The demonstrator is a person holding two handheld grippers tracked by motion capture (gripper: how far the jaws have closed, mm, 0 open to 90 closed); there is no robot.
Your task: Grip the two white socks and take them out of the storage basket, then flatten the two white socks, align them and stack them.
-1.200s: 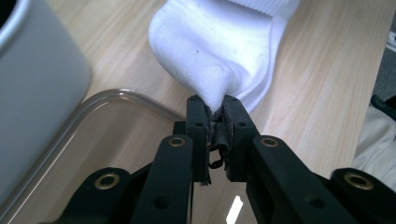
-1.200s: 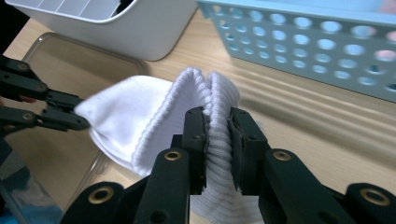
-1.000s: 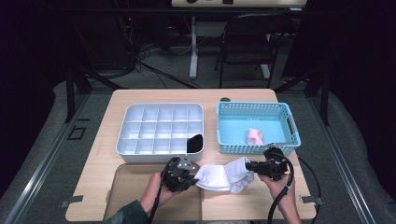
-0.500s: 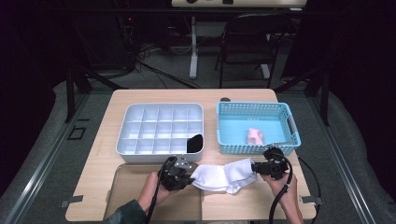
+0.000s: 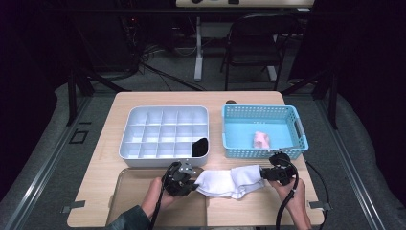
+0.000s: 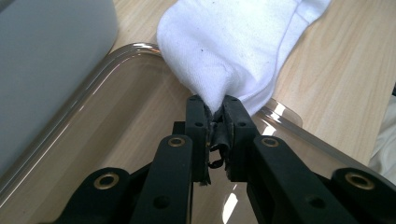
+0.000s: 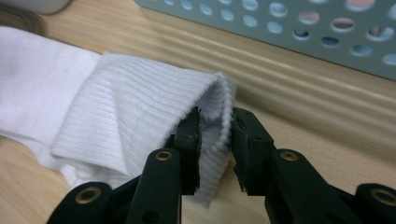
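As right gripper (image 7: 215, 128) loosens on sock (image 5: 225, 182) | left gripper (image 6: 215, 114) stays clamped on toe

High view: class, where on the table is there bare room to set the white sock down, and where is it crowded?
Bare wood lies left of the divided tray; so does the brown mat beside the left gripper. Between the blue basket, white sock and right gripper it is crowded.

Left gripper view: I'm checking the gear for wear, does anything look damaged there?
Yes. Between the left gripper's shut jaws, a dark strip of pad lining looks frayed and curls loose below the pinched white sock. The sock itself looks intact.
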